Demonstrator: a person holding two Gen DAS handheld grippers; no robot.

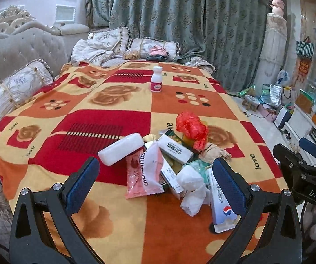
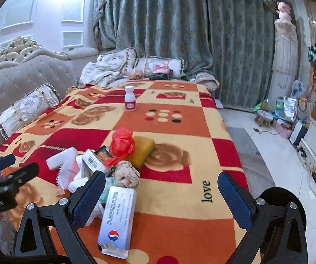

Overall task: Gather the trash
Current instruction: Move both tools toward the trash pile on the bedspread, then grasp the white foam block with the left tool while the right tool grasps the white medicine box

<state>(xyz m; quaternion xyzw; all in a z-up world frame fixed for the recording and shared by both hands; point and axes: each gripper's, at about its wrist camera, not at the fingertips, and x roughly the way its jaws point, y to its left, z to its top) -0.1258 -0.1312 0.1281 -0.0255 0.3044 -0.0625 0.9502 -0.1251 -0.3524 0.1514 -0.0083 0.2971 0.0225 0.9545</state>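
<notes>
Hovering wide open over the near trash pile (image 1: 169,165): left gripper (image 1: 158,184), right gripper (image 2: 162,200). Best lowering squarely onto the tablet box (image 2: 118,217), avoiding snagging blanket (image 2: 191,231).

The blanket (image 1: 118,101) is checked in red, orange and cream, with brown roses, dot clusters and black "love" lettering; the bag (image 1: 191,128) is bright red; the sachet (image 1: 143,175) pink and white; the bottle (image 1: 157,79) white with a pink label; the box (image 2: 118,220) white with a red-blue roundel; the curtain (image 1: 180,17) grey-green damask.
</notes>
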